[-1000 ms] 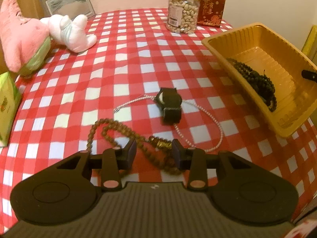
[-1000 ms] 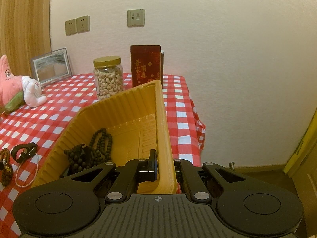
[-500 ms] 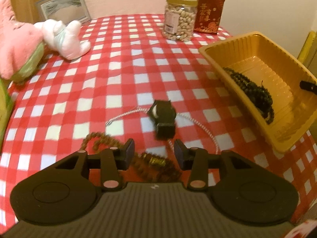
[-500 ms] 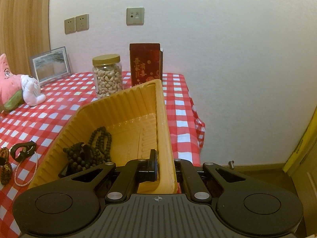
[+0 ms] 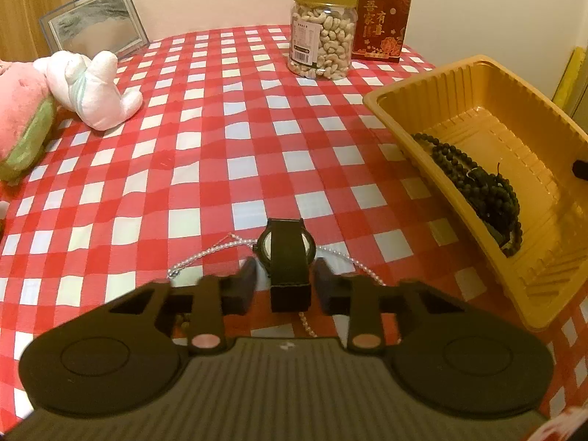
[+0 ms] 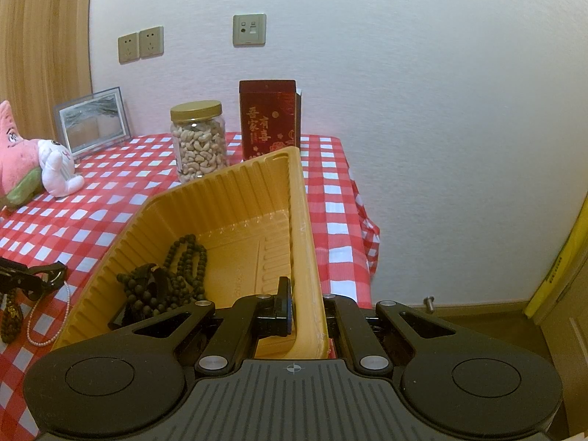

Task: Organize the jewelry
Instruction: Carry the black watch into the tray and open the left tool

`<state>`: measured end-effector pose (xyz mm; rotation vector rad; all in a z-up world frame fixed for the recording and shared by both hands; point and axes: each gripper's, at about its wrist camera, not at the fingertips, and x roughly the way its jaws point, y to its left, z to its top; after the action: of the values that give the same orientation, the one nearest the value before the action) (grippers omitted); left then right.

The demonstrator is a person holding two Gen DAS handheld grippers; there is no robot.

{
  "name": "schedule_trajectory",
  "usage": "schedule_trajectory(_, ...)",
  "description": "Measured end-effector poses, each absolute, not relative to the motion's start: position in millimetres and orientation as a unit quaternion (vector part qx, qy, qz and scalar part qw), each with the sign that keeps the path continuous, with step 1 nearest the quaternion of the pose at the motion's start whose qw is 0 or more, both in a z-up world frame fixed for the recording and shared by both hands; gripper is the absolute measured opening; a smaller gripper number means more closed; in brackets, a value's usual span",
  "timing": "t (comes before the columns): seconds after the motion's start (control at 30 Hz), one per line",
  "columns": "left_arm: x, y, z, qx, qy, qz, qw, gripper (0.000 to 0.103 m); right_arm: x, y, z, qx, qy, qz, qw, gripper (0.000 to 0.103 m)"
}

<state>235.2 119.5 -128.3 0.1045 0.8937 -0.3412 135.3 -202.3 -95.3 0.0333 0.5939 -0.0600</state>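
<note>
A black watch [image 5: 288, 257] lies on the red checked tablecloth over a white pearl necklace [image 5: 205, 259]. My left gripper [image 5: 284, 286] is open, its fingers on either side of the watch strap. A brown bead necklace [image 6: 11, 314] lies under that gripper, mostly hidden in the left wrist view. My right gripper [image 6: 307, 314] is shut on the near wall of the yellow tray [image 6: 305, 228], which holds a dark bead necklace [image 6: 161, 286]. The tray [image 5: 474, 84] and the dark beads [image 5: 477, 183] also show in the left wrist view.
A jar of cashews [image 5: 323, 33] and a red box [image 5: 382, 18] stand at the back. A picture frame [image 5: 92, 20] and plush toys [image 5: 92, 88] are at the back left. The table's right edge drops off beside the tray [image 6: 352, 198].
My left gripper has moved forward past the brown bead necklace, and its open fingers now flank the watch. The right gripper stays shut on the tray wall.
</note>
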Motion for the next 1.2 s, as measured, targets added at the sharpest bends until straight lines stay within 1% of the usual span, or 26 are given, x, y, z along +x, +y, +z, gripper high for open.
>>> schedule_trajectory(0.2,235.2,121.8,-122.6,0.034,0.426,-0.164,0.889,0.020,135.7,-203.3,-95.8,0.019,0.293,-0.029,0.956,0.003)
schedule_trajectory(0.33,236.7,125.5,-110.5,0.001,0.416,-0.172,0.893,0.020,135.5,-203.3,-95.8,0.019,0.293,-0.029,0.955,0.003)
schedule_trajectory(0.57,234.7,119.3,-87.3,-0.019,0.399,-0.202,0.894,0.020,135.4,-203.3,-96.2,0.020,0.293,-0.030,0.955,0.003)
schedule_trajectory(0.97,217.6,64.5,-45.2,-0.043,0.353,-0.317,0.879,0.020,133.8,-202.6,-95.9,0.020,0.293,-0.029,0.956,0.004)
schedule_trajectory(1.2,213.8,22.2,-49.1,-0.045,0.360,-0.379,0.851,0.020,132.8,-202.1,-95.5,0.021,0.293,-0.028,0.955,0.004)
